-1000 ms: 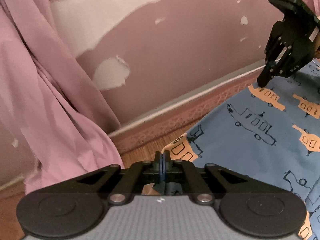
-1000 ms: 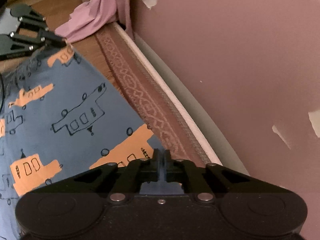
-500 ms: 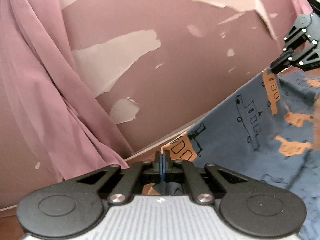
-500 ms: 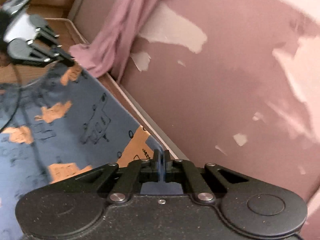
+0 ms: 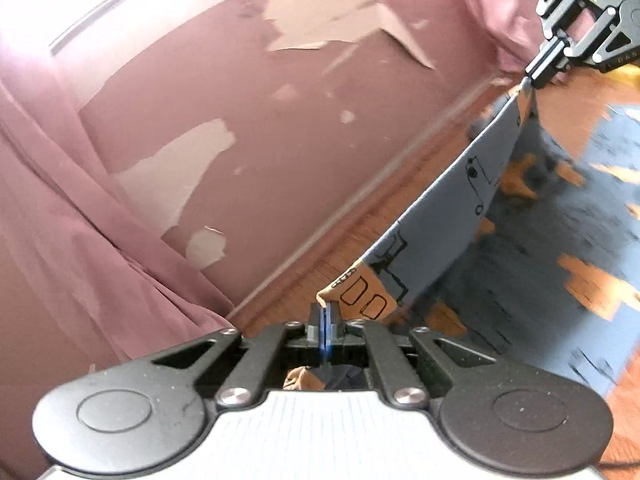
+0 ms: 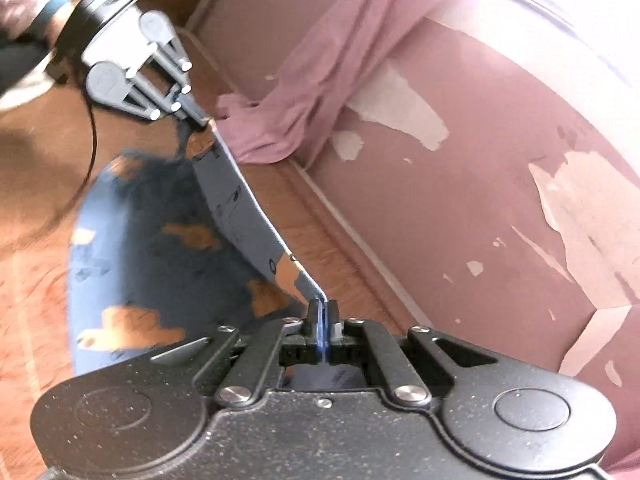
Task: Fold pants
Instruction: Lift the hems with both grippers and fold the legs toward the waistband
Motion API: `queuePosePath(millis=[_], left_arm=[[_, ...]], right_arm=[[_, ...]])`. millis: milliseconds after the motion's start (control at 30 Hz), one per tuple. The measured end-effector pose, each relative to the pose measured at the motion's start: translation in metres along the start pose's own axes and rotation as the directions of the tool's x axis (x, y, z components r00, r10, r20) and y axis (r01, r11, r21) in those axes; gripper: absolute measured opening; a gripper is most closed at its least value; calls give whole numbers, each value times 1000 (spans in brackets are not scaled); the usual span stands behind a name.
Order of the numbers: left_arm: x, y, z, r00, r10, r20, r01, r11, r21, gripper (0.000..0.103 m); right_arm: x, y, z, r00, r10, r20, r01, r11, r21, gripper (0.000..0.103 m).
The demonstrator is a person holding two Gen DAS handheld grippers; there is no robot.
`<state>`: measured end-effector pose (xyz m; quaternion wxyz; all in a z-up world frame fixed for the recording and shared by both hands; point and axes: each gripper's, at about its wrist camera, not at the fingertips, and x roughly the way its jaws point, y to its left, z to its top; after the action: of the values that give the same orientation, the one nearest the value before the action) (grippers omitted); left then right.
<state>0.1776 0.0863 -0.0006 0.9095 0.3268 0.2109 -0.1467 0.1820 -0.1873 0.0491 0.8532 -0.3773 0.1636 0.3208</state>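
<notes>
The left gripper [image 5: 325, 312] and right gripper [image 6: 322, 310] each have their fingers pinched closed on an edge of the blue truck-print pants [image 5: 448, 216], which stretch taut between them across the frame's middle, the rest draping onto the wooden floor [image 5: 332, 236] (beside the peeling pink wall [image 5: 224, 80]). Judging by this, the fold is only beginning; laying over and flattening remain.

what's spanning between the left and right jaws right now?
The pants' edge, pulled into a taut band: left gripper is shut on one corner, right gripper on the other. Nothing else lies along it. Both wrist views show it.
</notes>
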Motion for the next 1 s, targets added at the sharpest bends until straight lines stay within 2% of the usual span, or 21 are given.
queuePosePath(millis=[100, 267, 433, 567, 600, 667, 733, 767, 833, 933, 1000], left_arm=[[-10, -20, -13, 1000, -17, -22, 18, 998, 62, 1], [-15, -44, -32, 996, -32, -78, 42, 991, 125, 1], [-20, -61, -49, 993, -35, -112, 57, 978, 199, 1], [-20, -64, -54, 992, -37, -121, 62, 976, 209, 1], [-20, -63, -54, 992, -35, -120, 59, 976, 208, 1], [-20, -64, -55, 992, -37, -120, 61, 977, 204, 1], [-19, -63, -56, 991, -41, -124, 66, 977, 202, 1], [-18, -62, -56, 991, -45, -125, 70, 977, 200, 1], [-19, -61, -57, 991, -45, -128, 70, 977, 201, 1], [-20, -62, -57, 992, -39, -123, 64, 976, 210, 1], [-20, -62, -56, 992, -38, -124, 63, 976, 211, 1]], right_arm=[[-8, 41, -15, 999, 12, -32, -13, 1000, -28, 0], [0, 100, -42, 994, 34, -100, -34, 999, 8, 0], [7, 124, -43, 993, 27, -112, -22, 999, 43, 0], [7, 127, -42, 994, 37, -101, -36, 999, 11, 1], [7, 127, -42, 994, 43, -100, -44, 999, -2, 5], [4, 123, -43, 994, 50, -97, -53, 998, -27, 21], [3, 118, -44, 993, 70, -93, -76, 995, -68, 25], [2, 116, -44, 993, 72, -92, -82, 991, -102, 32], [4, 113, -46, 992, 86, -91, -103, 974, -203, 39], [11, 109, -50, 990, 93, -101, -122, 936, -329, 39], [16, 105, -49, 989, 107, -104, -138, 921, -364, 39]])
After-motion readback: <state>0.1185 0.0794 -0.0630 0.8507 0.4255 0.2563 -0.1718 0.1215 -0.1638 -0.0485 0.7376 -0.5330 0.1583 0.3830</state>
